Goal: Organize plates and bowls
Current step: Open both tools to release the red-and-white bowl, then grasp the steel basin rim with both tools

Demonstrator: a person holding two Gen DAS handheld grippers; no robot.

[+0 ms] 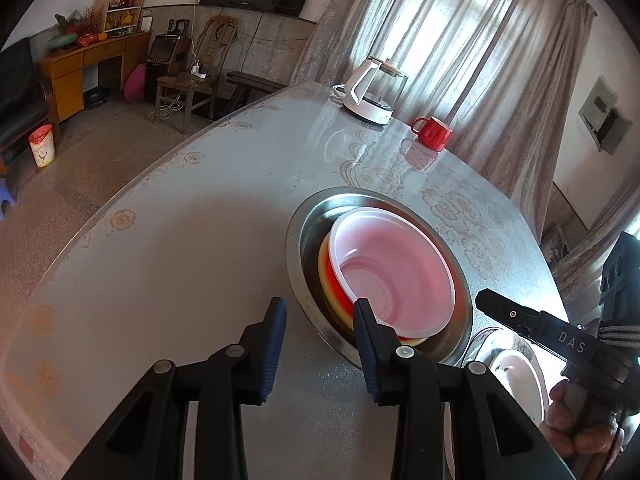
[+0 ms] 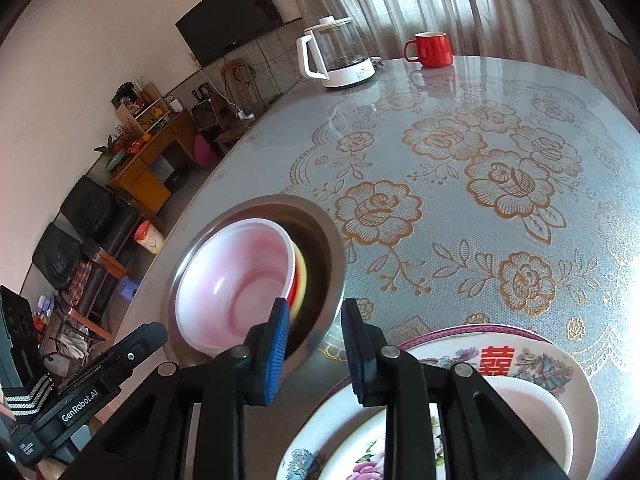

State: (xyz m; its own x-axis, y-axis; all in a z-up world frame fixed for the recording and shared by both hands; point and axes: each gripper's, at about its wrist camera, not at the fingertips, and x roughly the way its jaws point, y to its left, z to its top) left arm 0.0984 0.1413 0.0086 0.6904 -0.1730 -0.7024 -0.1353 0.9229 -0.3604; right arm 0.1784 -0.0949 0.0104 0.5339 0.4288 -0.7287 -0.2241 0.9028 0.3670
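Nearest, the left gripper (image 1: 320, 314) hangs with jaws apart and nothing between them, its right pad just at the rim of the steel basin (image 1: 304, 216). The right gripper (image 2: 314, 318) is likewise parted and empty, above 2 stacked floral plates (image 2: 536, 360). A pink bowl (image 1: 394, 266) leans on red and yellow bowls (image 1: 330, 276) inside the basin. Beyond lies bare tablecloth (image 2: 460, 184), then the kettle (image 2: 336, 52) and red mug (image 2: 430, 49) near the far edge.

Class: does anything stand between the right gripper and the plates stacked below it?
Nothing visible does. The right gripper hangs open and empty just above the plates; the steel basin holding the pink bowl sits off to its left.
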